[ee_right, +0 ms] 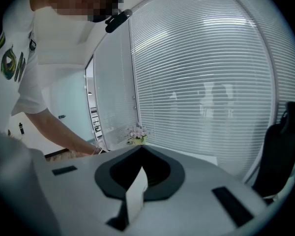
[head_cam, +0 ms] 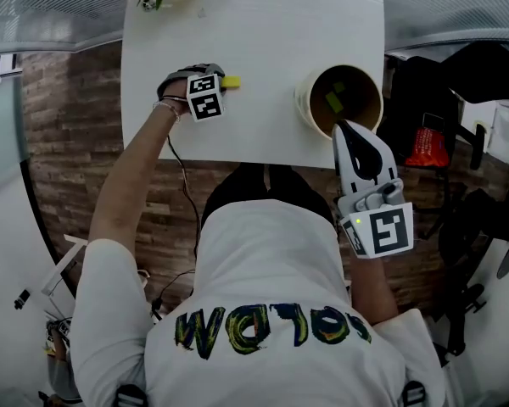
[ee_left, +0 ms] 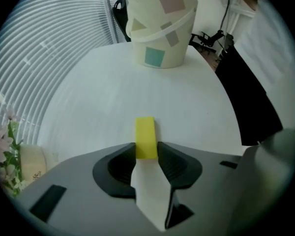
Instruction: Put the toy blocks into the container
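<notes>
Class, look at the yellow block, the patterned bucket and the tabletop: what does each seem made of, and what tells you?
The yellow block: painted wood or plastic, hard to tell; flat, matte, evenly coloured faces, crisp edges.
The patterned bucket: likely card or thin plastic; cream wall with pastel squares, thin rim.
The tabletop: perhaps white laminate; smooth, uniform, no grain.

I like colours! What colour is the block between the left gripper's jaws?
Yellow; the small rectangular toy block shows best in the left gripper view.
</notes>
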### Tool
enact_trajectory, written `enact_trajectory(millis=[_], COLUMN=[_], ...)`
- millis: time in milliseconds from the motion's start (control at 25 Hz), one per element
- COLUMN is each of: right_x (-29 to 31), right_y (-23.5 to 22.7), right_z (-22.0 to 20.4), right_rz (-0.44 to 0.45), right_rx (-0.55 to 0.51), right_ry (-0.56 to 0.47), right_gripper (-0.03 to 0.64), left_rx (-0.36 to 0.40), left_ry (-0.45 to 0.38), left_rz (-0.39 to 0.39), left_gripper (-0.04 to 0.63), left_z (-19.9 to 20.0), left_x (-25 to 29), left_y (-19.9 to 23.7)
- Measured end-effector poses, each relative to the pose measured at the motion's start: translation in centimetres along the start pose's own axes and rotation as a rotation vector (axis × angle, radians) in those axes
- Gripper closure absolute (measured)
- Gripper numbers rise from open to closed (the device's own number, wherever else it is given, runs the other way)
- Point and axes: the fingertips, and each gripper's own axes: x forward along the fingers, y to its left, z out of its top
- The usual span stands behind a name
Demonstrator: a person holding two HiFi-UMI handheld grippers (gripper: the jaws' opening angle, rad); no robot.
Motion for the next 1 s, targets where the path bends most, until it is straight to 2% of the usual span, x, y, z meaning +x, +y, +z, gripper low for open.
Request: enact_trajectory(millis=[40,160,440,640,840,1000], right_x=[0.0,-0.1,-0.6,-1.0,-1.3,-1.5], right_y=[0.0,-0.1,-0.8,-1.0,-1.2,-1.4], right_z=[0.0,0.1,0.5,1.3,2.3,3.3], right_rz=[0.000,-0.003,-0.014,-0.018,-0.020,-0.019], right_rx=[0.002,0.003,-0.011,-0.027,-0.045,-0.060], right_ry=[0.001,-0.003,-0.012,-0.029,-0.051,-0.069], right_gripper=[0.609,0.609,0.609,0.608,0.609,0.609], left_rx=[0.010,0.012,-0.074,-0.215,-0.471,-0.565], left_ry=[0.009,0.018,-0.003,-0.088,-0.264,-0.359], left_rz=[-0.016,-0.028,0.002,0.050,0.114,0.191], left_gripper=[0.454,0.456,0.456,0.456,0.457,0.456], left_z=[0.1,0.1,0.0,0.7,2.1,3.1], left_x=[0.1,0.1,-0.3,-2.4,-6.3,-9.8], left_y=[-0.2,-0.4,-0.4,0.3,1.6,2.1])
